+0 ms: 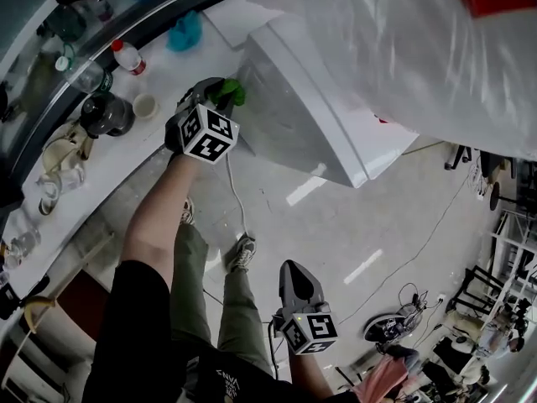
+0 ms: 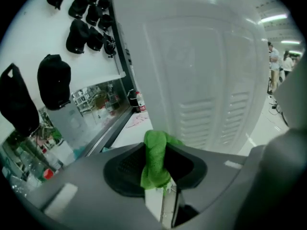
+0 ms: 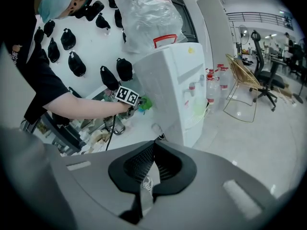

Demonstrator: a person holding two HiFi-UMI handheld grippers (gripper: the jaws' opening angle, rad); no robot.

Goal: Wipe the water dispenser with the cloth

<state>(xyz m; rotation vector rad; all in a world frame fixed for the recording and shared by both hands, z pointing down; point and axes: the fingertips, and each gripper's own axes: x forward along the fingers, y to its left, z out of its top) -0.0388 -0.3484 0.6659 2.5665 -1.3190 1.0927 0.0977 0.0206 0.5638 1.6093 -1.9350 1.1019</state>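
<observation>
left hand-held gripper (image 2: 156,169): clamped on green cloth (image 2: 155,158), at the side panel of the white water dispenser (image 2: 201,71). wiping judged under way; share already cleaned not discernible. right hand-held gripper (image 3: 152,169): jaws together, empty. counter (image 1: 172,70): red-capped bottle (image 1: 127,55), small cup (image 1: 145,106), contents unclear.

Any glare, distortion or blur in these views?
Head view: bright light streaks reflect off the floor. Left gripper view: strong fisheye, black corners, water dispenser panel bows, cloth sharp. Right gripper view: same fisheye vignette, even lighting.
</observation>
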